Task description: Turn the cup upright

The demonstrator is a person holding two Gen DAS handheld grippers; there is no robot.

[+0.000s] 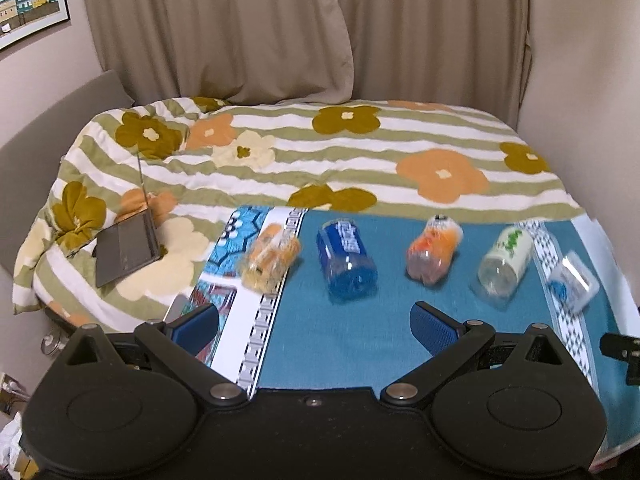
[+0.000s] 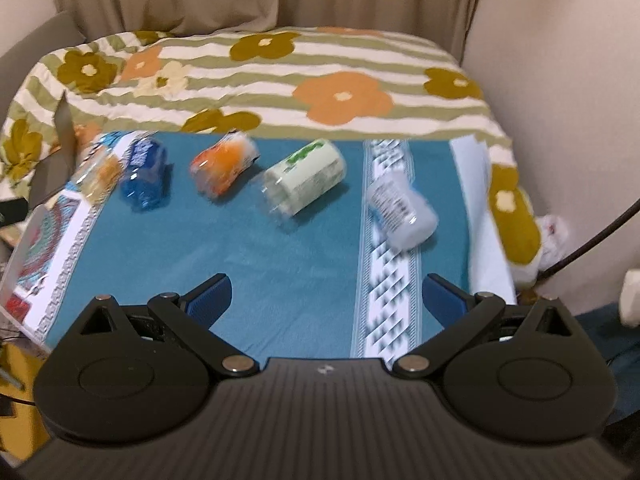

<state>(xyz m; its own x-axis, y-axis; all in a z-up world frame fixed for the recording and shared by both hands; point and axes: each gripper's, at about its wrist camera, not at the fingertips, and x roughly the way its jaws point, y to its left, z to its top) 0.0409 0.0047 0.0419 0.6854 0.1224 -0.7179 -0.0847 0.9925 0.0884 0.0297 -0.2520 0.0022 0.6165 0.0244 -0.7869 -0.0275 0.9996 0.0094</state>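
Several clear plastic cups lie on their sides in a row on a teal cloth: a yellow-orange one, a blue one, an orange one, a green-and-white one and a pale blue-white one. The right wrist view shows them too: yellow, blue, orange, green-and-white, pale one. My left gripper is open and empty, short of the blue cup. My right gripper is open and empty, short of the green-and-white and pale cups.
The cloth lies on a bed with a flowered striped quilt. An open laptop sits on the quilt at left. Curtains hang behind. A wall and a dark cable are at right.
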